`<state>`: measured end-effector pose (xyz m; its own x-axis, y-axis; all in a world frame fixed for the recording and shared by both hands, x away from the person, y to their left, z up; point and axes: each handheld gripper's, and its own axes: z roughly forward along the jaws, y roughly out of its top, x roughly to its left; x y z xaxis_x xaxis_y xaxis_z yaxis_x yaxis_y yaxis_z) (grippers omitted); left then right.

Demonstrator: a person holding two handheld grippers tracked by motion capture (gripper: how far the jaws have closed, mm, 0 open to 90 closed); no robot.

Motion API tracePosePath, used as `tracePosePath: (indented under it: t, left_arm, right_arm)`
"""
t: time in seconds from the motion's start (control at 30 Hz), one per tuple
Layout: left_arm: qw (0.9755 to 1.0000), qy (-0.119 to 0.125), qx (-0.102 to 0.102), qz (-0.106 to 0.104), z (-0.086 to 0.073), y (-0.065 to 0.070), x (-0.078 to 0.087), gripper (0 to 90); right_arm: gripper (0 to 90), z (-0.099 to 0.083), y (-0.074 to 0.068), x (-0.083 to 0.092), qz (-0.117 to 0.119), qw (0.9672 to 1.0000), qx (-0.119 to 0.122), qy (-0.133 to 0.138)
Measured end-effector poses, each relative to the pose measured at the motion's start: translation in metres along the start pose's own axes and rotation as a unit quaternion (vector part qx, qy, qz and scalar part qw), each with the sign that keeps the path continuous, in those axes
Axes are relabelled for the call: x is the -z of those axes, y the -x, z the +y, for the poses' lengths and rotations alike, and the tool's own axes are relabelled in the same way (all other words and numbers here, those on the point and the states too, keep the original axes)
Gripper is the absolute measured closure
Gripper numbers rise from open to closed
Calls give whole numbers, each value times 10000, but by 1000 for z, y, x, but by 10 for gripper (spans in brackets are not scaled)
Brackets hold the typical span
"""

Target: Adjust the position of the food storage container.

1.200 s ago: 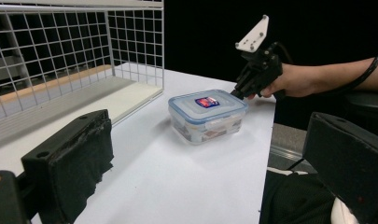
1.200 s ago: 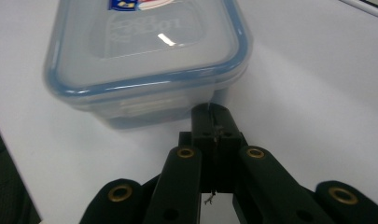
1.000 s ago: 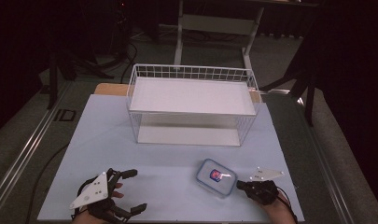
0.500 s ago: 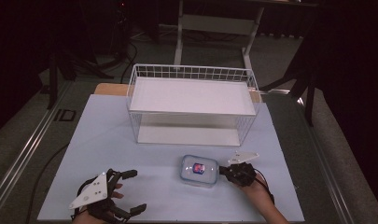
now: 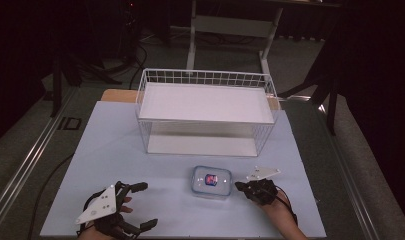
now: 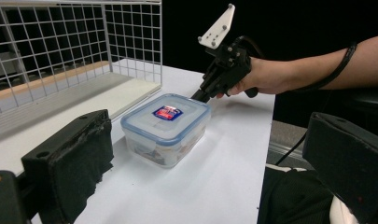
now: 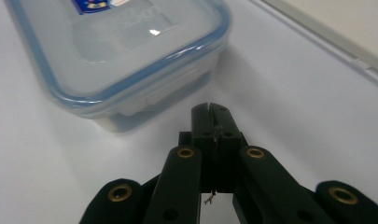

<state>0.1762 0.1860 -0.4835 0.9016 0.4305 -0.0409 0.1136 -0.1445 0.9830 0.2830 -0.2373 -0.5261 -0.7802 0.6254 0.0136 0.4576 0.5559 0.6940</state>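
Note:
A clear plastic box with a blue-rimmed lid and a red-and-blue sticker point(image 5: 211, 181) point(image 6: 165, 126) point(image 7: 121, 56) sits on the white table, in front of the wire basket. My right gripper point(image 5: 238, 186) point(image 6: 196, 96) point(image 7: 210, 109) is shut with nothing between its jaws. Its tip is low beside the box's right side; whether it touches I cannot tell. My left gripper point(image 5: 147, 205) point(image 6: 210, 163) rests at the front left with its jaws wide open and empty, pointing toward the box from some way off.
A white wire basket point(image 5: 205, 77) point(image 6: 130, 37) with a white floor stands behind the box at mid-table. The white table top point(image 5: 110, 150) ends close to my hands at the front. Dark floor and a stand's legs point(image 5: 192, 45) lie beyond.
The box has slid left across the table, and my right gripper has moved left with it, staying at its right side. My left gripper has kept still.

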Motion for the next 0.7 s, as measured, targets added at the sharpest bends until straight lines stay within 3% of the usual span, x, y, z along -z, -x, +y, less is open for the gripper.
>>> tracePosePath:
  t: [0.13,0.6,0.7]
  left_arm:
    - [10000,7,26,-8,0,-1,0,27]
    - [10000,-44,49,14,-2,-1,1,27]
    - [10000,-76,55,21,-2,-1,1,27]
  right_arm:
    - [900,5,-4,-5,142,9999,3,90]
    - [900,37,-19,-36,290,9992,292,11]
    - [900,39,-23,-40,347,9991,254,65]
